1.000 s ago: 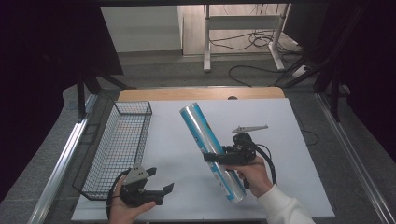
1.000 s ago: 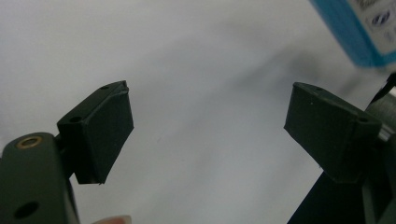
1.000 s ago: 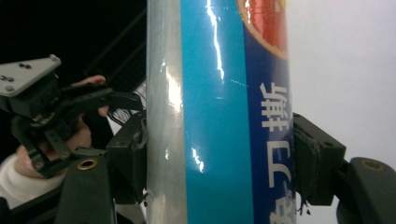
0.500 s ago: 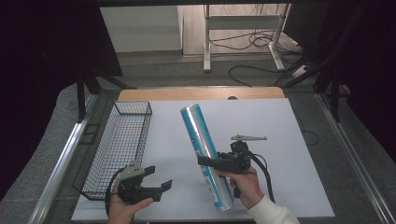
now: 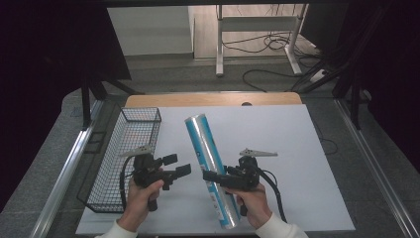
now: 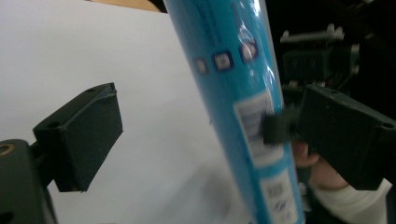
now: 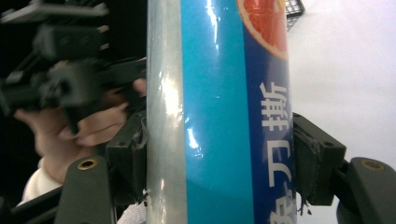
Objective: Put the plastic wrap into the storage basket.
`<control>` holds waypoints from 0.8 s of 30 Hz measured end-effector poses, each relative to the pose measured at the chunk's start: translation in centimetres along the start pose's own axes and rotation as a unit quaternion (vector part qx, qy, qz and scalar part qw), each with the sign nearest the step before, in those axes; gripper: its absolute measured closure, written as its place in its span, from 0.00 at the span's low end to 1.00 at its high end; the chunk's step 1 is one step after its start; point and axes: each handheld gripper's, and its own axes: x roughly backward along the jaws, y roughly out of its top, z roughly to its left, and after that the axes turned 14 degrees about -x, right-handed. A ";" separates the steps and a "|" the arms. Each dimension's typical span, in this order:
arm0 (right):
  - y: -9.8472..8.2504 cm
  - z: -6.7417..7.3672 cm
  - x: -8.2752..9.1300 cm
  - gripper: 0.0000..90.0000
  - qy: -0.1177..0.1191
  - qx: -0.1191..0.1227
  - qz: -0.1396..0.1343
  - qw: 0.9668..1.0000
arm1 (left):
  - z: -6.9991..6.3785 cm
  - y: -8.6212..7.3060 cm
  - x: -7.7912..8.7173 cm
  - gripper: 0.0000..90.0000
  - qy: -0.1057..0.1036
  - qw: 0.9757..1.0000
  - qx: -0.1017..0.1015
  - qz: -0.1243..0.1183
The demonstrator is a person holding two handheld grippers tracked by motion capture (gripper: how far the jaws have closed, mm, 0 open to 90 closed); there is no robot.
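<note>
A long blue roll of cling film (image 5: 208, 158) slants up off the white sheet (image 5: 297, 148), its silver top end pointing away from me. My right gripper (image 5: 214, 177) is shut on its lower half; in the right gripper view both pads (image 7: 133, 158) press the roll's (image 7: 215, 112) sides. My left gripper (image 5: 177, 164) hovers just left of the roll, aimed at it. Its jaws have just been opening and stand wide. In the left gripper view the roll (image 6: 238, 93) crosses ahead of the gap of the left gripper (image 6: 210, 135), and no pad touches it.
A black wire basket (image 5: 141, 110) stands at the left edge of the white sheet, close behind my left hand. The wooden table edge (image 5: 213, 99) runs along the back. Cables lie on the floor beyond.
My left gripper has moved up and right from beside the basket's near end toward the roll, and its jaws have spread. The right hand has carried the roll slightly left.
</note>
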 end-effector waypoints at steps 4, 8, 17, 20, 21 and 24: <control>-0.3 0.4 -0.5 0.36 0.009 0.010 -0.004 1.000 | 0.9 0.6 -1.6 0.08 -0.049 0.998 0.031 -0.012; -0.5 0.7 -1.1 0.36 0.015 0.014 -0.005 1.000 | 1.3 0.9 -3.5 0.10 -0.093 0.995 0.047 -0.003; -0.9 1.1 -2.1 0.36 0.018 0.020 -0.007 1.000 | 1.4 0.8 -4.5 0.34 -0.120 0.991 0.061 0.003; -0.9 1.1 -2.3 0.36 0.020 0.013 -0.005 1.000 | 1.6 0.9 -4.4 0.35 -0.122 0.991 0.059 0.009; -0.9 1.0 -2.4 0.36 0.023 0.012 -0.003 1.000 | 1.6 0.9 -4.4 0.35 -0.122 0.991 0.059 0.008; -0.8 0.8 -2.6 0.35 0.031 0.008 0.002 0.999 | 1.7 1.1 -4.2 0.35 -0.125 0.991 0.050 0.011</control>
